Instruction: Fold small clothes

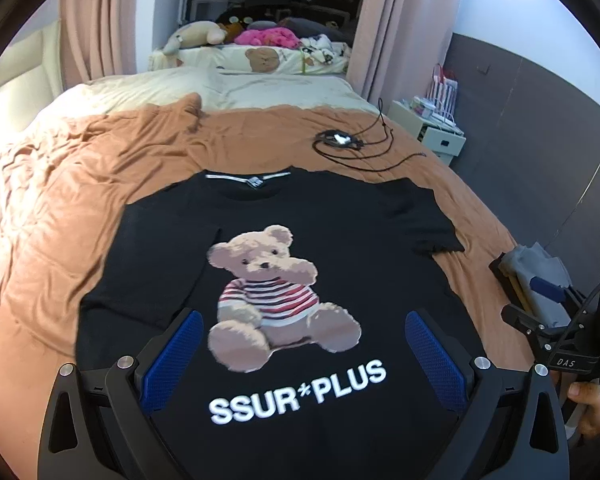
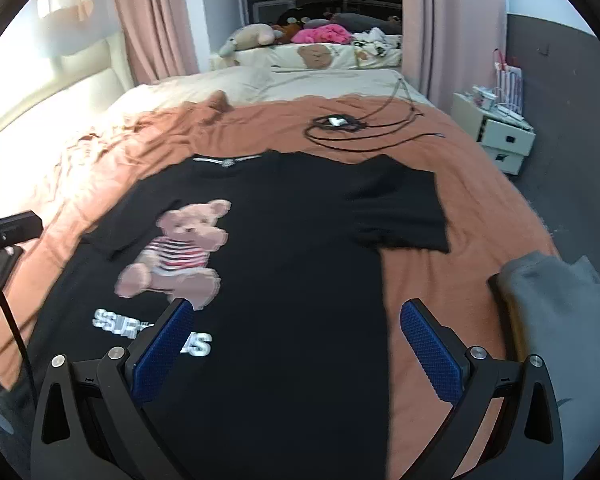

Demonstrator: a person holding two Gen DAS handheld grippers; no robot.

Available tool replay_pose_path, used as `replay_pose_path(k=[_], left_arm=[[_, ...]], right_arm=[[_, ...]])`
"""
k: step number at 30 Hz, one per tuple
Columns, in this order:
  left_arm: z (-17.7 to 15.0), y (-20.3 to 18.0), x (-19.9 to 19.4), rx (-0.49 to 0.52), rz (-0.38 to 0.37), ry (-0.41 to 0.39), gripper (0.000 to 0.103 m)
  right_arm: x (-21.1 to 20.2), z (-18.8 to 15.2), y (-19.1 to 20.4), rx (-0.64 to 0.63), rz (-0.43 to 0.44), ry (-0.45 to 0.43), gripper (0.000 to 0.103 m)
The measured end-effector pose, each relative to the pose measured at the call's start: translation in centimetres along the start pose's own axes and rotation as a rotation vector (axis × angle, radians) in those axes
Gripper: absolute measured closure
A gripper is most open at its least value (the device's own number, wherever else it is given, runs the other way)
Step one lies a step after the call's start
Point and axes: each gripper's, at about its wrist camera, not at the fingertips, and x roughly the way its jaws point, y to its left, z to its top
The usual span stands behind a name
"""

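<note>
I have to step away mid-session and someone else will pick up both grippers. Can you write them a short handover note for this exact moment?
Left gripper: open, empty, over the shirt's lower front.
Right gripper: open, empty, over the shirt's right side near its edge.
Black teddy-bear T-shirt: flat, print up, collar away from you, on the orange bedsheet. Its left sleeve is already folded over the body; the right sleeve is spread out.
Grey garment lies at the right bed edge.
Black cable lies beyond the collar.
Left: right sleeve, then the body folds.
</note>
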Motion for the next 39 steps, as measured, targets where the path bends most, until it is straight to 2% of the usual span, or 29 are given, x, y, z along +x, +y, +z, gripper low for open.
replay_pose_path(k=[2, 9, 13, 15, 22, 25, 27, 34, 36, 39], left_arm=[[0.4, -0.6, 1.3, 0.002, -0.004, 0.010, 0.001], [2.0, -2.4, 6.0, 0.003, -0.055, 0.073, 0.001], [3.3, -3.7, 8.4, 0.009, -0.086, 0.090, 0.001], [3.8, -4.3, 9.4, 0.015, -0.097, 0.101, 0.003], [5.5, -6.1, 14.0, 0.018, -0.125, 0.159, 0.023], [6.0, -6.6, 15.7, 0.012, -0.135, 0.169, 0.029], [6.4, -7.0, 16.8, 0.005, -0.141, 0.180, 0.035], [7.1, -9.0, 20.6, 0.025, -0.157, 0.218, 0.051], [7.2, -9.4, 21.4, 0.029, -0.163, 0.227, 0.054], [7.3, -10.5, 22.7, 0.047, -0.173, 0.242, 0.061]], right_arm=[[0.7, 0.1, -0.7, 0.001, -0.029, 0.001, 0.000], [4.1, 0.9, -3.9, 0.072, -0.035, 0.005, 0.000], [5.9, 1.6, -6.6, 0.146, 0.011, 0.008, 0.000], [6.7, 1.7, -8.4, 0.185, 0.024, 0.008, 0.000], [10.8, 2.0, -13.6, 0.338, 0.067, 0.033, 0.000], [12.7, 2.3, -15.4, 0.388, 0.081, 0.040, 0.008], [13.9, 2.3, -16.2, 0.437, 0.090, 0.052, 0.019], [17.5, 2.8, -17.5, 0.501, 0.117, 0.082, 0.032], [18.6, 2.8, -18.3, 0.563, 0.151, 0.103, 0.040], [20.5, 2.4, -20.0, 0.683, 0.191, 0.151, 0.044]])
